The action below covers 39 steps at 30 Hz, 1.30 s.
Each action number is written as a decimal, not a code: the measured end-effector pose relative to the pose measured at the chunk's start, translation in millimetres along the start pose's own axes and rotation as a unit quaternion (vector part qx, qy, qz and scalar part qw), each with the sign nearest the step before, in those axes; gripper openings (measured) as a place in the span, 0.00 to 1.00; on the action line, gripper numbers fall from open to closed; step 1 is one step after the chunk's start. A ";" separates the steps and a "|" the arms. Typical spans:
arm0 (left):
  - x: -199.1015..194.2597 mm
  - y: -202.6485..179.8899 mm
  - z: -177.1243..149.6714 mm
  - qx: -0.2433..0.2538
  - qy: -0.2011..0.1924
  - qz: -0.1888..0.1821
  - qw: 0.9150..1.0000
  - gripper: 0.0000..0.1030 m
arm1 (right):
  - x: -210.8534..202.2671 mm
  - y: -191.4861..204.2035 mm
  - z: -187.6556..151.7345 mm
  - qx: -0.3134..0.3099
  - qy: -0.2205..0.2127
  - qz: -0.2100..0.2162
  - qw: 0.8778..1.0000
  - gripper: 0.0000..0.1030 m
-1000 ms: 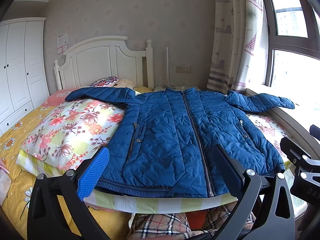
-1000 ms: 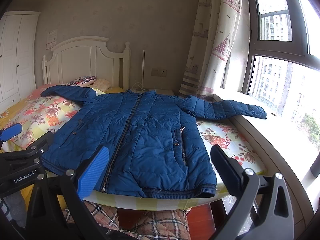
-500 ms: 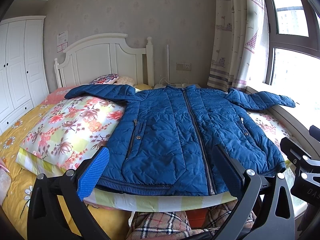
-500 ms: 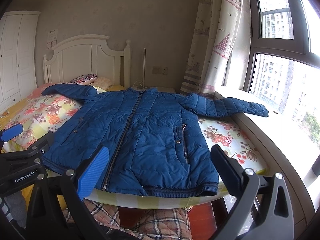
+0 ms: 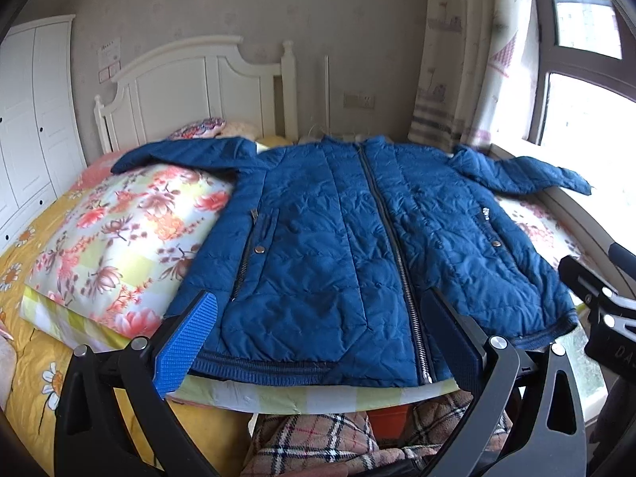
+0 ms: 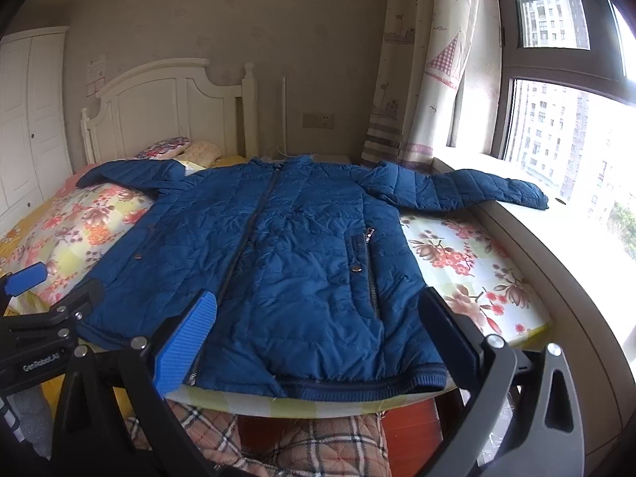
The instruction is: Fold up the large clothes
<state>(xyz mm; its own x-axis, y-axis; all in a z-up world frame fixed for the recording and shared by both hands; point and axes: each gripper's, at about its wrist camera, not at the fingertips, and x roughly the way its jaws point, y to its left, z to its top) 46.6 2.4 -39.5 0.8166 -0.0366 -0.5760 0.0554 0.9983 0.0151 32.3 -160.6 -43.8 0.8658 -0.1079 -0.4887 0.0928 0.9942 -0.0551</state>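
A blue quilted jacket (image 5: 357, 246) lies flat, front up and zipped, on a floral quilt, both sleeves spread out; it also shows in the right wrist view (image 6: 286, 262). Its ribbed hem faces me at the near bed edge. My left gripper (image 5: 318, 334) is open and empty, hovering just in front of the hem's middle-left part. My right gripper (image 6: 318, 334) is open and empty, in front of the hem's right half. Each gripper shows at the edge of the other's view.
The floral quilt (image 5: 119, 230) covers a bed with a white headboard (image 5: 198, 91). A window sill (image 6: 564, 262) runs along the right, under the right sleeve. A white wardrobe (image 5: 31, 119) stands left. Plaid-clad legs (image 6: 310, 445) are below the bed edge.
Both grippers have moved a little closer to the jacket's hem and tilted down slightly. The jacket has not moved.
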 end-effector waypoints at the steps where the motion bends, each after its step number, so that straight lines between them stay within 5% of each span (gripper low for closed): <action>1: 6.2 -1.1 2.8 0.001 0.003 -0.001 1.000 0.95 | 7.9 -3.4 2.2 0.002 0.003 -0.004 1.000 0.98; 17: 156.4 -35.4 102.0 0.052 0.071 -0.011 0.996 0.95 | 157.9 -100.1 56.4 0.102 0.089 -0.057 0.989 0.98; 22: 264.7 -28.7 139.1 0.066 0.091 0.036 0.993 0.95 | 223.3 -188.7 72.9 0.180 0.101 -0.115 0.972 0.98; 26: 332.3 -10.0 143.4 0.043 0.158 0.040 0.986 0.95 | 273.6 -271.5 80.3 0.285 0.093 -0.151 0.942 0.98; 30: 346.6 9.1 134.8 -0.008 0.170 -0.001 0.985 0.96 | 312.5 -299.4 85.2 0.334 0.093 -0.128 0.929 0.93; 36: 351.8 8.5 136.7 -0.016 0.174 0.002 0.985 0.96 | 349.3 -296.9 96.9 0.360 0.084 -0.125 0.921 0.86; 39: 353.0 7.7 137.3 -0.018 0.176 0.003 0.984 0.96 | 358.0 -305.9 97.2 0.392 0.080 -0.133 0.907 0.81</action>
<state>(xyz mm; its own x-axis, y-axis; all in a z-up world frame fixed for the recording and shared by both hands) 414.1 -8.9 -130.5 0.5661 -0.0198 -0.8241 0.0253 0.9997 -0.0066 361.7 -503.2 -117.2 0.6847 -0.2813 -0.6723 0.6636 0.6220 0.4156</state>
